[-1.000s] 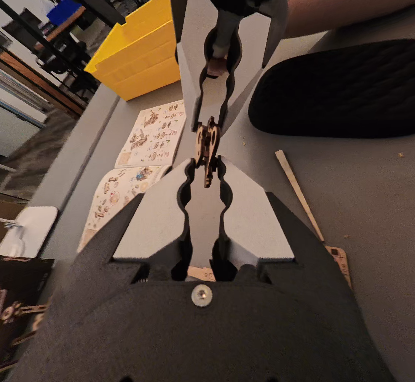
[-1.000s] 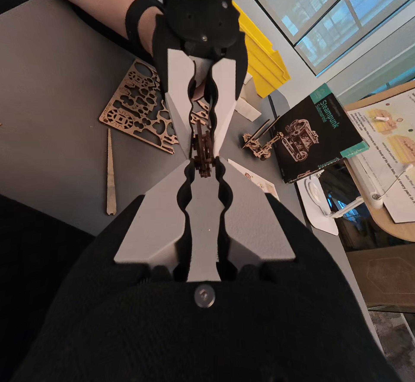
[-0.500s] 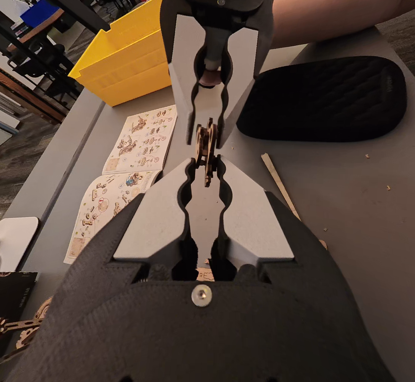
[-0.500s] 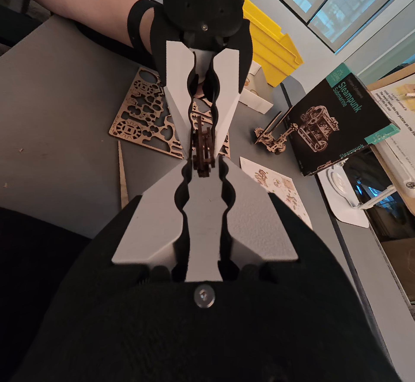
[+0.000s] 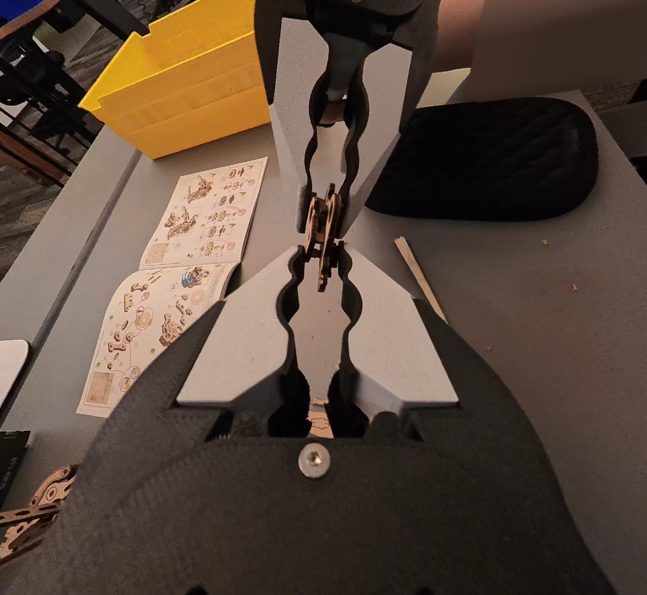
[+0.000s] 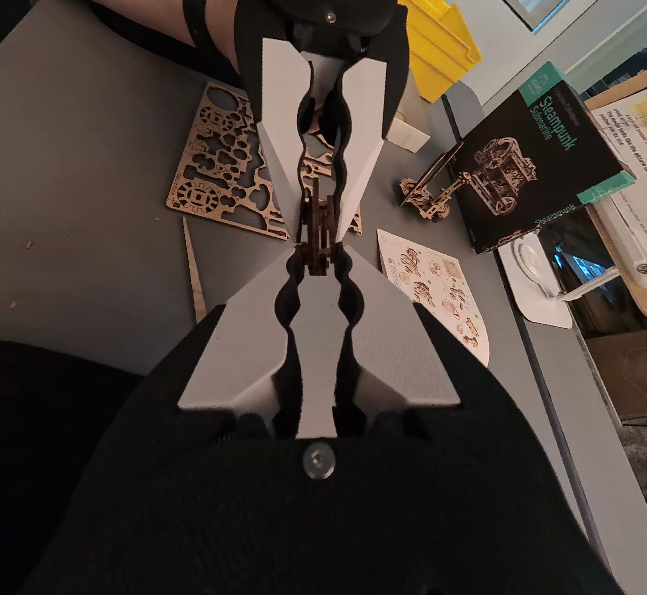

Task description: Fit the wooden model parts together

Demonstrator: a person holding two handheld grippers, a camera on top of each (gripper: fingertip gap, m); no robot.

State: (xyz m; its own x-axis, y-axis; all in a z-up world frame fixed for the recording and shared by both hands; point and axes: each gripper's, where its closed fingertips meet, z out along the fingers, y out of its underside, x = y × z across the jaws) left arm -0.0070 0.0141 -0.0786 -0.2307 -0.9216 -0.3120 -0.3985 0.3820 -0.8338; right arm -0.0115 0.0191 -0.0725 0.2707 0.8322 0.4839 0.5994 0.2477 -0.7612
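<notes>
instruction booklet [image 5: 196, 228] on table [image 5: 525, 298], bin [image 5: 182, 70] behind it, pad [image 5: 490, 165] to the right

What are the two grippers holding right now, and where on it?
Both pinch one small wooden assembly: left gripper at its near end, right gripper at the opposite end.

right gripper [image 5: 322, 224] closed back onto wooden assembly [image 5: 324, 228].
</notes>
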